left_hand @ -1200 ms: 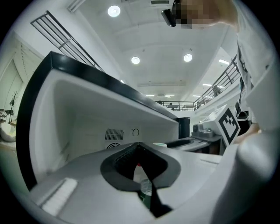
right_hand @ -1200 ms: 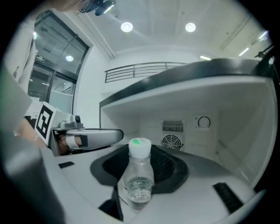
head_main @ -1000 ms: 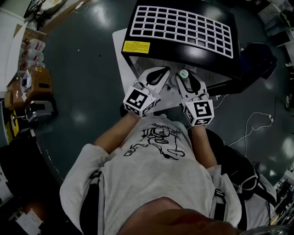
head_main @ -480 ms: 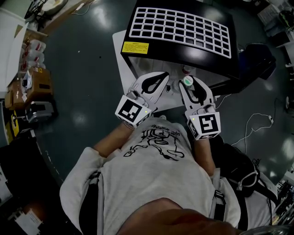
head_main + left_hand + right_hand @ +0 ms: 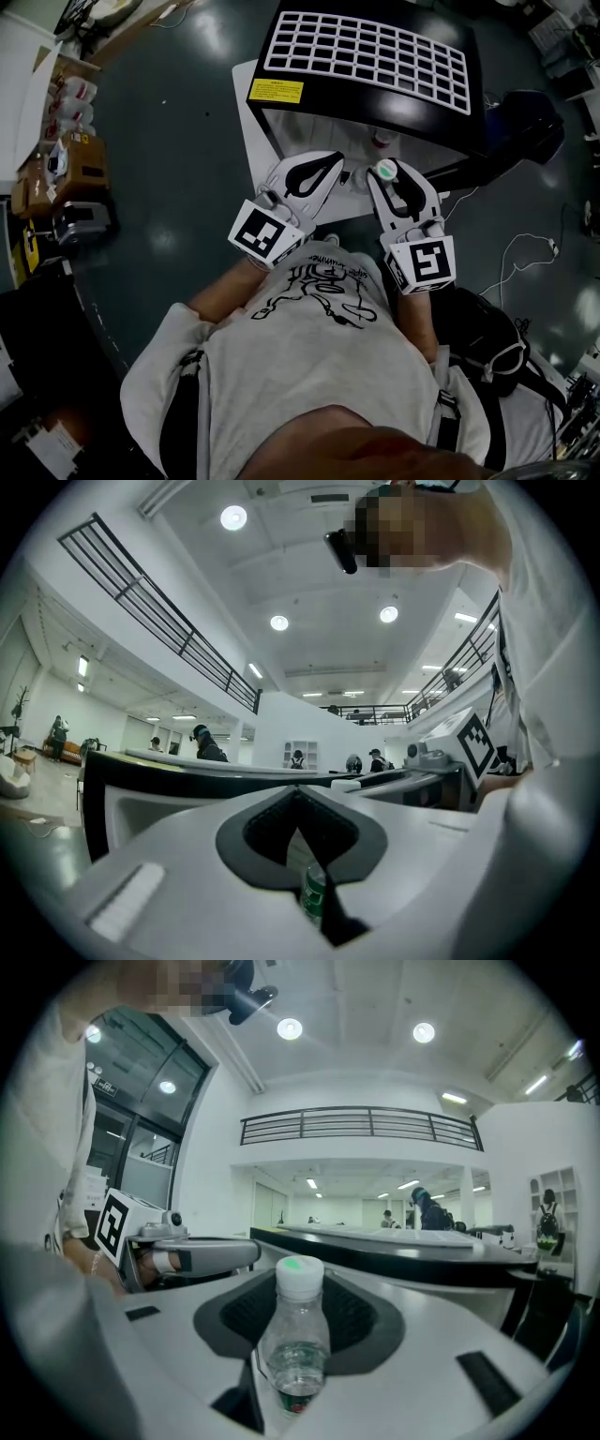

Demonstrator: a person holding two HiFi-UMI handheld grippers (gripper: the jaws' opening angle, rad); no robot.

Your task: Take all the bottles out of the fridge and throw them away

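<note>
Right gripper: jaws closed on an upright clear plastic bottle, white cap uppermost, a little water inside. Left gripper: jaws closed on a second bottle, its green label showing in the gap. Both bottles are held just in front of the black fridge.

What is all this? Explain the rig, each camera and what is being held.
There is no robot here. A person, seen from a head camera looking down, holds a hand-held gripper in each hand in front of a small black fridge on a dark floor. The other two pictures come from cameras riding on those grippers. The left hand-held gripper is closed on a green-labelled bottle. The right hand-held gripper grips a white-capped clear bottle.
</note>
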